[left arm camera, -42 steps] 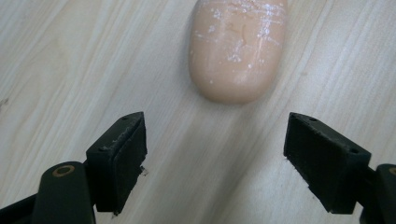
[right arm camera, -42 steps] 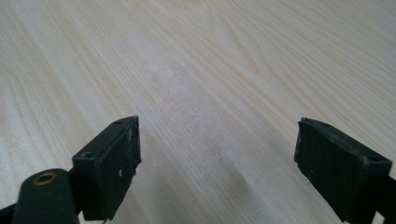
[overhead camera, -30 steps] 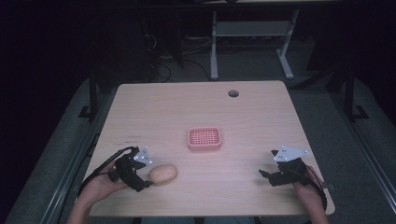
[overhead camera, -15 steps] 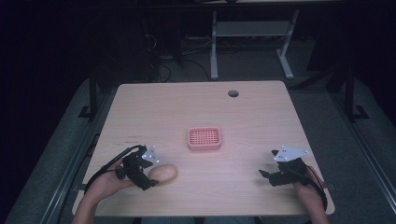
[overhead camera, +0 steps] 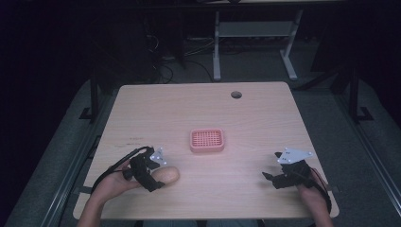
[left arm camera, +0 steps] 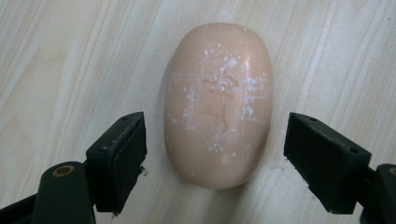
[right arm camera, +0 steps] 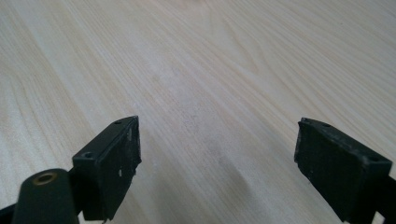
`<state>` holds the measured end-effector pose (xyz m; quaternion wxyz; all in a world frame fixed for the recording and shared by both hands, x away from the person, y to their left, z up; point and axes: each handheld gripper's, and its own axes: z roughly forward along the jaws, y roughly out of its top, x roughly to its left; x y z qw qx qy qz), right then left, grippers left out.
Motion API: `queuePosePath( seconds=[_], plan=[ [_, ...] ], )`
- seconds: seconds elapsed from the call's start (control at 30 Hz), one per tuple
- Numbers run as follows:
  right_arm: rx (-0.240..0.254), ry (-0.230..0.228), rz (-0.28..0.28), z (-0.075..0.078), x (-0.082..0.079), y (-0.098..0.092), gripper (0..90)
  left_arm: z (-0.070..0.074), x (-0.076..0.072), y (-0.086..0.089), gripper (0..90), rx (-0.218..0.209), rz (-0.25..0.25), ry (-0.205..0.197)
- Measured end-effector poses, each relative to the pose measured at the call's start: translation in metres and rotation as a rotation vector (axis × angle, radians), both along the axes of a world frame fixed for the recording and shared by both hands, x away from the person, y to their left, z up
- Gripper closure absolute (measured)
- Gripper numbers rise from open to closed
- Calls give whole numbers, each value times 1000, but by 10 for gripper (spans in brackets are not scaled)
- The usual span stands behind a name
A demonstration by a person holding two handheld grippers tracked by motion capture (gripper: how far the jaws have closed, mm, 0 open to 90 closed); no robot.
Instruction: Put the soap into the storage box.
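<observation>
I am straddling the soap bar [left arm camera: 218, 105] with my left gripper [left arm camera: 215, 154], jaws spread, untouched, near the table's [overhead camera: 265, 113] front-left edge. My right gripper [right arm camera: 217, 163] is idling, jaws spread, empty. An off-centre squeeze risks squirting the rounded, slick bar sideways.

high view looks down from above the table [overhead camera: 265, 118]; left gripper view sits close over the soap [left arm camera: 218, 105], shared with it; right gripper view skims bare tabletop
</observation>
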<state>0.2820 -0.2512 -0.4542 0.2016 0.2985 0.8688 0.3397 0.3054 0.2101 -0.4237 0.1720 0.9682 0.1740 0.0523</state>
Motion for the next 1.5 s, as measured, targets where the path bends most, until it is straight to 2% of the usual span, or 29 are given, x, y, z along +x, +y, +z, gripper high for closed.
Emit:
queuePosePath(
  seconds=[0.57, 1.17, 1.5],
  plan=[
    [3, 3, 4, -1, 0, 1, 140, -10, 9, -13, 208, 14, -20, 37],
    [4, 4, 5, -1, 0, 1, 140, -17, 17, -15, 231, 29, -21, 85],
    [4, 3, 4, 0, 0, 0, 140, -18, 18, -18, 252, 40, -32, 87]
  ],
)
